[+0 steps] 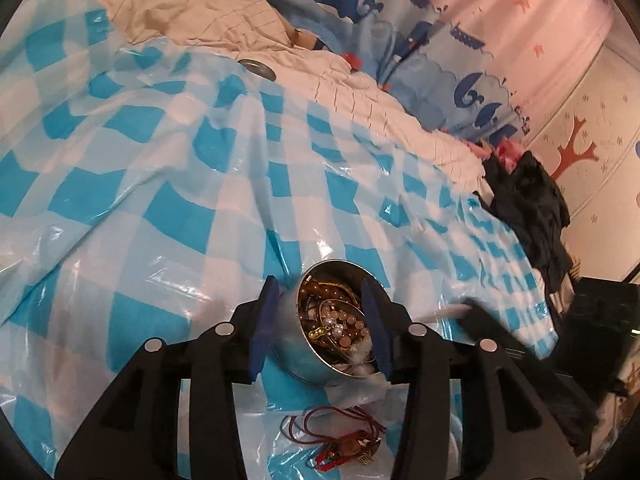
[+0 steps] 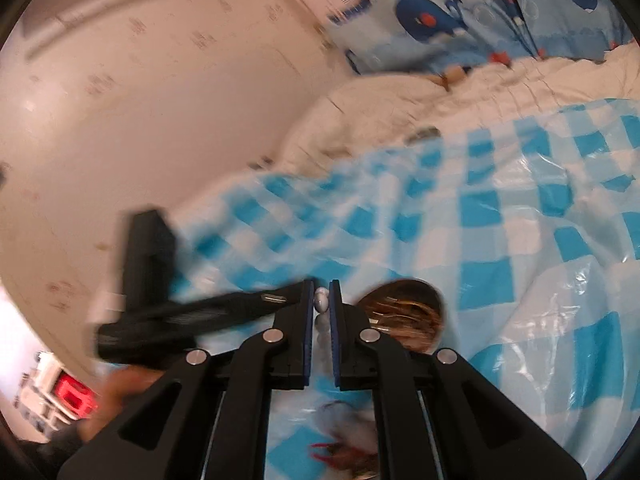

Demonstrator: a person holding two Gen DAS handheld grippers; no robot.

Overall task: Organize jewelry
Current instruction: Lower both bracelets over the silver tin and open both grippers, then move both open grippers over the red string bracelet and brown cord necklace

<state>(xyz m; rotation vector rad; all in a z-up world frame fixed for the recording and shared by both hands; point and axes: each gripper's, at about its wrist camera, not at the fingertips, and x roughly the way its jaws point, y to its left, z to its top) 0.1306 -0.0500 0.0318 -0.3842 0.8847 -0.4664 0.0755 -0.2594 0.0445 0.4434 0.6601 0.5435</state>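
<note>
In the left wrist view my left gripper is shut on a round metal tin, tilted on its side. The tin holds a tangle of bead bracelets, pearls and gold pieces. Below it a dark red cord necklace with a red clasp lies on the blue-and-white checked plastic sheet. In the right wrist view my right gripper is shut on a string of white pearl beads, held above the sheet. The tin shows blurred just to its right, and the left gripper's black body to its left.
The checked sheet covers a bed with a cream quilt. A whale-print blue fabric hangs behind. A tin lid lies at the sheet's far edge. Dark clothes are piled at the right edge. The red cord necklace lies near the frame bottom.
</note>
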